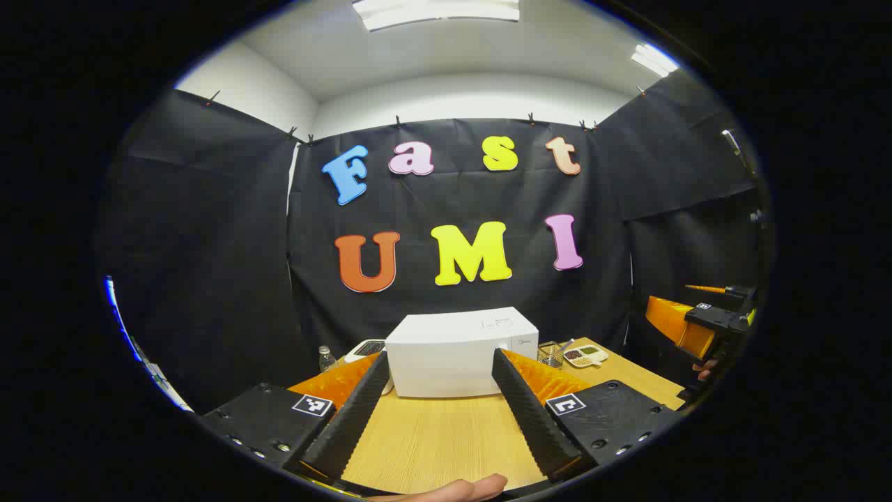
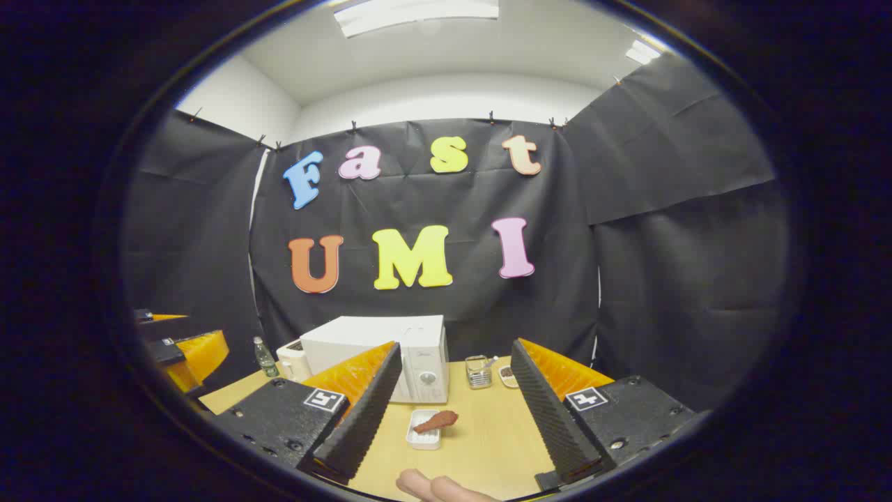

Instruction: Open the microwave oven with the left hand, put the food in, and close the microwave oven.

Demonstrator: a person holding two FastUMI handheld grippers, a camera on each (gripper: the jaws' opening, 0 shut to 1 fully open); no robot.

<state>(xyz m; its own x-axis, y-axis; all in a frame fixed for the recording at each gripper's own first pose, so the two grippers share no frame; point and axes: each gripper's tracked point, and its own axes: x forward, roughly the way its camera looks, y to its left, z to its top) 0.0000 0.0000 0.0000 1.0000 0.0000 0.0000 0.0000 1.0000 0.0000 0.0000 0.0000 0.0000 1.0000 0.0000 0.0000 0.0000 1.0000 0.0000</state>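
Two open grippers, left facing shut microwave, right above food

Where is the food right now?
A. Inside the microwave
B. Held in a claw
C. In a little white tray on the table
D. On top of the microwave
C: the food lies in a small white tray on the table, in front of the shut microwave.

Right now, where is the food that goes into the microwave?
In the right gripper view, the food lies on a small white tray on the wooden table, just in front of the closed microwave.
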